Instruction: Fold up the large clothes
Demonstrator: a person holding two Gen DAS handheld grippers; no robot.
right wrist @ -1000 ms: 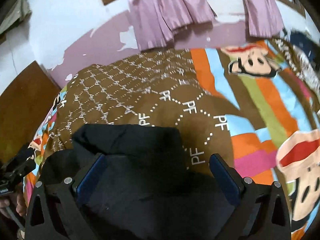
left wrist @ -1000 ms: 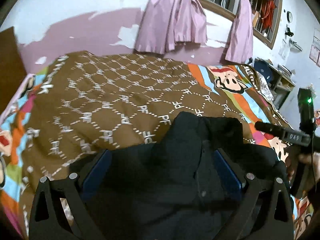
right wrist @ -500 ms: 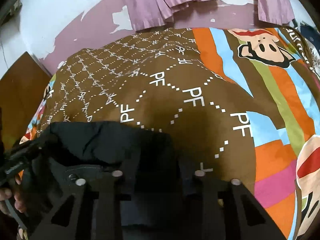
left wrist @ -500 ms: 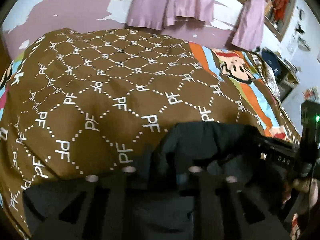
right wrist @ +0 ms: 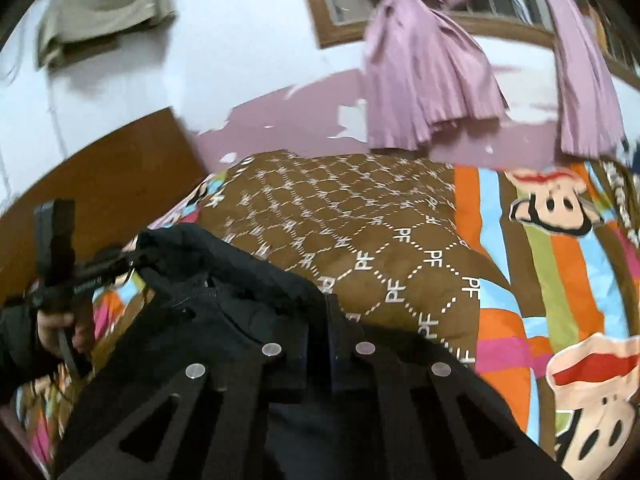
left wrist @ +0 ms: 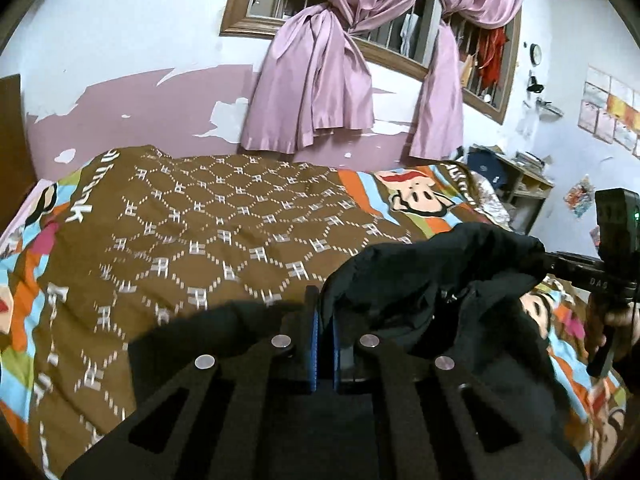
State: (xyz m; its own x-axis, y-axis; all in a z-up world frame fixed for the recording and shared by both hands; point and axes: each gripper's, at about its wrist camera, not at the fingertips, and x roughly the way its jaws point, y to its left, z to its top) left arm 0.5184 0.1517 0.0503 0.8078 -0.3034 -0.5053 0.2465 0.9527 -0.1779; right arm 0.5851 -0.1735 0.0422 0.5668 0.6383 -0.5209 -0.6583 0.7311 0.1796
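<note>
A large black garment point(left wrist: 432, 292) hangs bunched above the bed, stretched between my two grippers. My left gripper point(left wrist: 323, 320) is shut on its edge, the blue pads pressed together on the cloth. My right gripper point(right wrist: 329, 328) is likewise shut on the garment point(right wrist: 224, 296), which spreads down and left from it. Each gripper shows in the other's view: the right one point(left wrist: 608, 276) at the far right, the left one point(right wrist: 68, 276) at the far left, both held by a hand.
The bed point(left wrist: 200, 224) has a brown patterned quilt with bright striped cartoon borders point(right wrist: 560, 264). Purple curtains point(left wrist: 320, 92) hang on the window behind it. A wooden headboard point(right wrist: 100, 176) stands at the left, and a cluttered shelf point(left wrist: 516, 176) at the far right.
Both grippers went from open to shut on the black garment, then rose and lifted its edge off the bed. The views tilted up toward the wall and window.
</note>
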